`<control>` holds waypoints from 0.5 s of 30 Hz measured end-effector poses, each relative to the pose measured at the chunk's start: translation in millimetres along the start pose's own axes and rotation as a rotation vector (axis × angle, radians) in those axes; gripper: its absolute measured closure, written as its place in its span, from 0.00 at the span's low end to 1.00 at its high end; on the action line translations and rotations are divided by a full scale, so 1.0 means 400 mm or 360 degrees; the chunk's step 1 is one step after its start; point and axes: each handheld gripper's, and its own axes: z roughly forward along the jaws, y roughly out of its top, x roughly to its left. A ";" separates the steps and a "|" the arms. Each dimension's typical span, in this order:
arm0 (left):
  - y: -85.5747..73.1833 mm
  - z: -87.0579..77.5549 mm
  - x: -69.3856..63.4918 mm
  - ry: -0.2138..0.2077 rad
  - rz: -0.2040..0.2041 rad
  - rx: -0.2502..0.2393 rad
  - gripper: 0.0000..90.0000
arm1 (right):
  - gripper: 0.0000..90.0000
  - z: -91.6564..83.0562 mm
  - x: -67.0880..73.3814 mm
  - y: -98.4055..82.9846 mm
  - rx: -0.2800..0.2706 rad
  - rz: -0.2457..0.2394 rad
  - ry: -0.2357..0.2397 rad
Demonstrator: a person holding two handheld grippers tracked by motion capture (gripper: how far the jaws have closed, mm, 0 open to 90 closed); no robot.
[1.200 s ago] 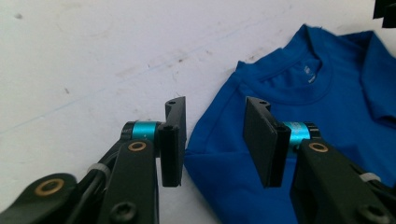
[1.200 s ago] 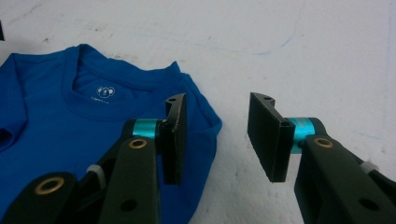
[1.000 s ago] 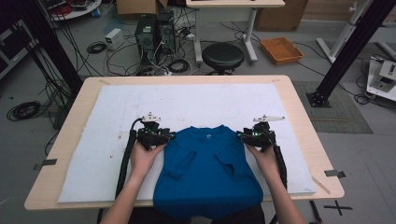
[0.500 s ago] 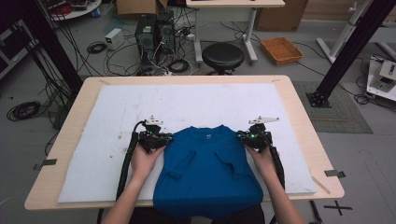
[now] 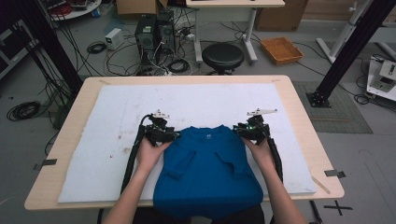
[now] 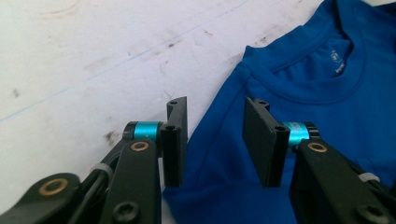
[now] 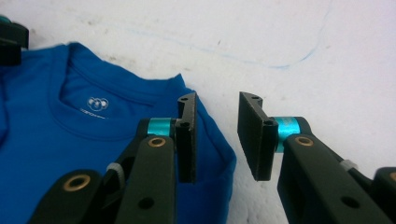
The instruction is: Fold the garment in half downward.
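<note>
While both grippers sit at the shoulders of the blue shirt (image 5: 208, 175), their jaws have just been opening: half a second ago they were pinched together, and now each pair stands apart with nothing pressed between the pads. The left gripper (image 6: 215, 140) straddles the shirt's shoulder edge, fabric lying loose beneath the gap; the right gripper (image 7: 217, 137) has its gap over the white mat (image 5: 112, 121), just off the other shoulder. The shirt lies flat with sleeves folded inward, near the mat's front edge, its hem hanging over the table's front edge toward the person. This looks like a release after setting the shoulders down, so the next fold probably calls for a fresh grasp.
</note>
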 end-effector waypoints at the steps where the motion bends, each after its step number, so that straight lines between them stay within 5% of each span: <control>1: 0.001 0.006 0.000 0.0009 0.0006 0.0015 0.67 | 0.76 0.010 0.001 0.001 0.0017 -0.0006 0.0002; 7: 0.001 0.008 -0.002 0.0039 0.0019 0.0039 0.73 | 0.76 0.057 0.011 0.000 0.0138 -0.0063 -0.0035; 11: -0.001 0.007 -0.013 0.0085 0.0084 0.0050 0.87 | 0.94 0.056 0.014 -0.001 0.0143 -0.0115 -0.0034; 15: -0.002 0.006 -0.014 0.0052 0.0087 0.0051 0.97 | 0.99 0.051 0.021 -0.001 0.0123 -0.0154 -0.0038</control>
